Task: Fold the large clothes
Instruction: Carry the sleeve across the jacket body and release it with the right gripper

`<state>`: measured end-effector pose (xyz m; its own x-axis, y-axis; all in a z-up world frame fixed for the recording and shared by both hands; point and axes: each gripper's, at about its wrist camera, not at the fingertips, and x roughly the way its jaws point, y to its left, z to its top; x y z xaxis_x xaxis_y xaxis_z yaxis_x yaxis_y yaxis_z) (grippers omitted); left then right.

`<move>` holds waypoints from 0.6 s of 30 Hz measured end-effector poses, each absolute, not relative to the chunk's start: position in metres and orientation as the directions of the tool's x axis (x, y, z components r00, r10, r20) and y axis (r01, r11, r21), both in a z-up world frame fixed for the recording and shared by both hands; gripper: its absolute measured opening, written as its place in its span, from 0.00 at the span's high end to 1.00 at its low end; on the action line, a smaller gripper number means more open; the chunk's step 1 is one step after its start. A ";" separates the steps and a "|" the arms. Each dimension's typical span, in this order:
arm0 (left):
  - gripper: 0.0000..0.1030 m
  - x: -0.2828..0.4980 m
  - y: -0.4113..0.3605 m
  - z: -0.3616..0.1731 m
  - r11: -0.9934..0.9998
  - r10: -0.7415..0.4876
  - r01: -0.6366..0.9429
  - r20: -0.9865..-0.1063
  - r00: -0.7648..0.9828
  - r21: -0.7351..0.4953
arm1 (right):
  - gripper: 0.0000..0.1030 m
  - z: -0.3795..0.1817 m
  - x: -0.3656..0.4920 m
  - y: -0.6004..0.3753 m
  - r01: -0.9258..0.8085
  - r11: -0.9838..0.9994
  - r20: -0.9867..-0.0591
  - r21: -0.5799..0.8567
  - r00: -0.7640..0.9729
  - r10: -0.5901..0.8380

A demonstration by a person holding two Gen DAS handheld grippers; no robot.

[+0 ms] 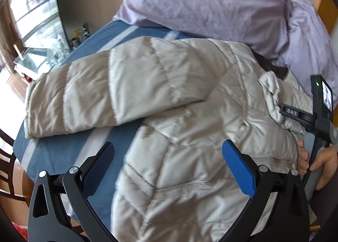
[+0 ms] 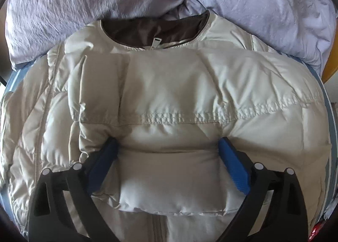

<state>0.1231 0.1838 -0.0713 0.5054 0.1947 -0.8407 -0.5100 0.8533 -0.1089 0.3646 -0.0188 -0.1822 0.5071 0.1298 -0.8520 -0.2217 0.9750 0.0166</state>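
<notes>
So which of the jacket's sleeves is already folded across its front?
The sleeve between the right gripper fingers; the other sleeve lies stretched out over the blue bedsheet.

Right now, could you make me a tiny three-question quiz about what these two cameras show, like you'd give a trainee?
1. True or false: the left gripper is clamped on the jacket.
2. What lies across the jacket's chest between the right gripper pads? A) a folded sleeve B) a towel C) a belt
3. What colour is the jacket's collar lining?

Key: 1 false, its jaws stand wide open above the cloth. 2 A. 3 dark brown.
</notes>
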 end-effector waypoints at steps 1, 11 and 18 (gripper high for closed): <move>0.01 0.121 0.189 -0.071 0.849 0.201 -0.518 -0.841 0.503 -0.107 | 0.05 -0.183 0.365 -0.019 -0.222 0.975 -0.853 0.017 0.506 0.130; 0.01 0.070 0.306 -0.078 0.675 0.312 -0.731 -0.859 0.407 -0.101 | 0.02 -0.186 0.367 -0.025 -0.238 0.970 -0.862 0.047 0.481 0.160; 0.03 0.035 0.379 -0.095 0.529 0.388 -0.848 -0.880 0.275 -0.032 | 0.02 -0.187 0.368 -0.023 -0.226 0.973 -0.865 0.043 0.479 0.150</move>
<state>0.0346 0.3789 -0.0949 0.2750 0.3882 -0.8796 -0.8480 0.5290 -0.0316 0.3676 -0.0225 -0.1874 0.4788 0.1497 -0.8651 -0.2260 0.9732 0.0433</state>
